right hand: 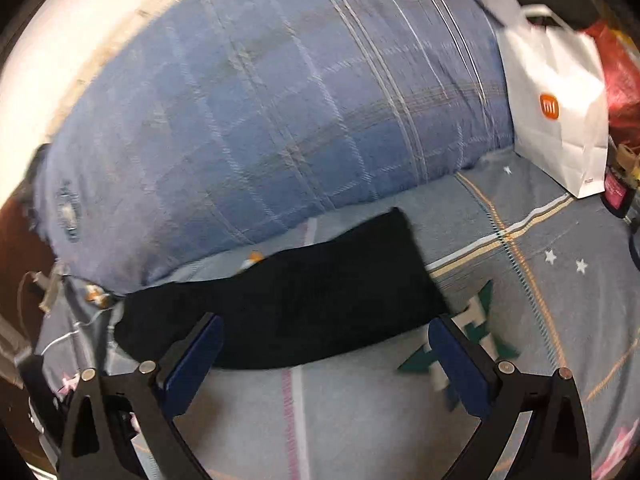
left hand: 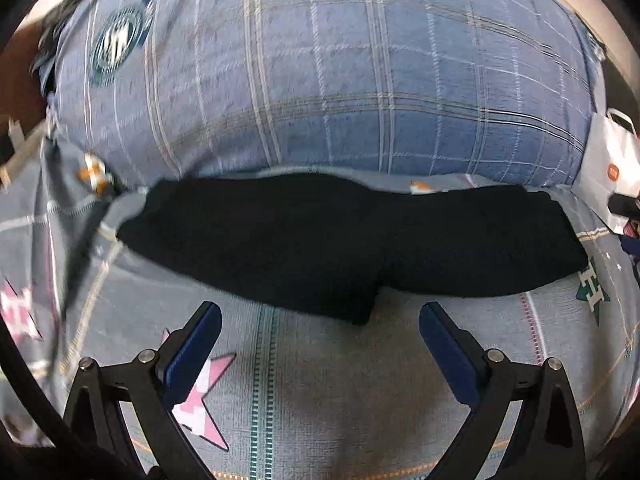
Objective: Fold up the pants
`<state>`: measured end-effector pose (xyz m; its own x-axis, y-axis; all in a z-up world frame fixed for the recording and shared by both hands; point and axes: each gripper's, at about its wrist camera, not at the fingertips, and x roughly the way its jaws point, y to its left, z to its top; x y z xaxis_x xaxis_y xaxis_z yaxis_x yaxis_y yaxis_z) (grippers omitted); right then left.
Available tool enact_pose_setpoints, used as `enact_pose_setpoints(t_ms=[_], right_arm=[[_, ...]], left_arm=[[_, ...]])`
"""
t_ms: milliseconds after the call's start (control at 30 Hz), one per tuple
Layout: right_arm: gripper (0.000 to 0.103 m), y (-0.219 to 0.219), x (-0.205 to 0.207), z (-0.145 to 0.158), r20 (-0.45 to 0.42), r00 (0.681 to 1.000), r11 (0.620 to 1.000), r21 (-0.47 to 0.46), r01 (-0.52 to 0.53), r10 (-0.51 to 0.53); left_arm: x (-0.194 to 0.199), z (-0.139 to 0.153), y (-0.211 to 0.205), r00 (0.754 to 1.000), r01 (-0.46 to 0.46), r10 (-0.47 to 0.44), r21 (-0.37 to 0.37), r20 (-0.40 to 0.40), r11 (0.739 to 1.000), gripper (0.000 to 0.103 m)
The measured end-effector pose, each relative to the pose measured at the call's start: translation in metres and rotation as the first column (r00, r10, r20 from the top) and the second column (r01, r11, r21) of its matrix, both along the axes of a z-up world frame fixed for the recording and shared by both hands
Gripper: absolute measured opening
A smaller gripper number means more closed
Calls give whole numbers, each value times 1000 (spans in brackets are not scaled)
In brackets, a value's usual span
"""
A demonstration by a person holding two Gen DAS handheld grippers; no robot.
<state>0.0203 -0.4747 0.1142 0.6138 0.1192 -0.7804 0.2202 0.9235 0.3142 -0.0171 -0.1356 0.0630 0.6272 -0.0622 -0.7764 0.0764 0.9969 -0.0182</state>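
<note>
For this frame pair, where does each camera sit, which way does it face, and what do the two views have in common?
Left wrist: sits on the left tool, looking forward and down over the bed sheet at the long side of the black pants; only its open blue-padded fingers show.
Right wrist: sits on the right tool, aimed at the pants' right end; only its open fingers show.
Shared: the pants, blue plaid pillow, white paper bag.
</note>
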Motion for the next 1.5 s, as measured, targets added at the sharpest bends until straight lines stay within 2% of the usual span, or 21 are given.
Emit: enact_pose_setpoints(t_ms=[33,167,300,367,533,600,633,667,733,833,900,933,1000,1033,1100,1133,1167,1300,1400,1433,1500], right_arm=[[101,-7,10,-2,-16,1000,1000,10,6,-6],[82,-25,63,-16,-95,996,999,53,8,-3],[82,-7,112,-34,-158,986,997,63,-43,52],[83,11,133,-40,-159,979,991,74,-113,124],[82,45,130,-55,-189,958,977,42,-210,214],[57,56,112,-56,-206,953,972,-31,-232,221],[42,61,101,-55,-200,950,967,-35,-252,241],[34,64,87,-54,-191,948,962,-41,-268,256],[8,73,66,-54,-196,939,952,-66,-300,282],[0,83,30,-51,-175,933,938,-93,-334,315],[0,88,18,-47,-137,930,930,-95,-354,340],[0,85,13,-42,-89,934,932,-78,-354,347],[1,72,14,-30,-16,940,940,-20,-342,341],[6,65,18,-26,10,940,939,24,-342,342],[41,57,33,-22,6,940,937,70,-341,342],[78,55,40,-21,19,943,940,69,-333,332],[88,55,46,-20,35,942,940,60,-334,333],[88,51,81,-23,-19,949,949,37,-314,315],[87,61,112,-39,-48,936,937,17,-349,350],[84,63,116,-42,-58,927,929,18,-371,371],[66,75,117,-53,-101,890,895,29,-445,445]], left_arm=[[0,-4,4,1000,-6,6,-14,-14,1000,99],[-3,-2,14,999,-18,16,-69,-28,997,99],[-8,3,19,1000,-29,29,-89,-6,996,99],[-9,2,22,999,-33,32,-92,-6,995,99],[-4,-1,29,999,-49,47,-116,-20,992,99],[-4,-1,32,998,-54,51,-126,-24,991,99],[-5,-1,32,998,-55,53,-126,-22,991,99],[-5,-1,32,998,-57,55,-124,-20,991,99],[-6,0,33,998,-58,56,-124,-18,991,99],[-5,0,35,998,-66,65,-119,-14,991,99],[-3,-2,37,998,-67,64,-132,-28,989,99],[-2,-2,37,997,-69,65,-136,-31,988,99],[-2,-4,37,997,-72,68,-134,-37,988,99],[-2,-4,37,997,-73,68,-137,-39,988,99],[-2,-5,38,997,-74,69,-146,-38,987,99],[-3,-4,38,997,-74,69,-146,-37,986,99],[-3,-4,38,997,-73,68,-146,-37,987,99],[-3,-4,38,997,-74,69,-147,-42,986,99],[-2,-5,38,996,-77,71,-151,-45,985,99],[-2,-4,38,996,-78,72,-150,-43,986,99],[-2,-3,39,996,-82,77,-147,-39,986,99]])
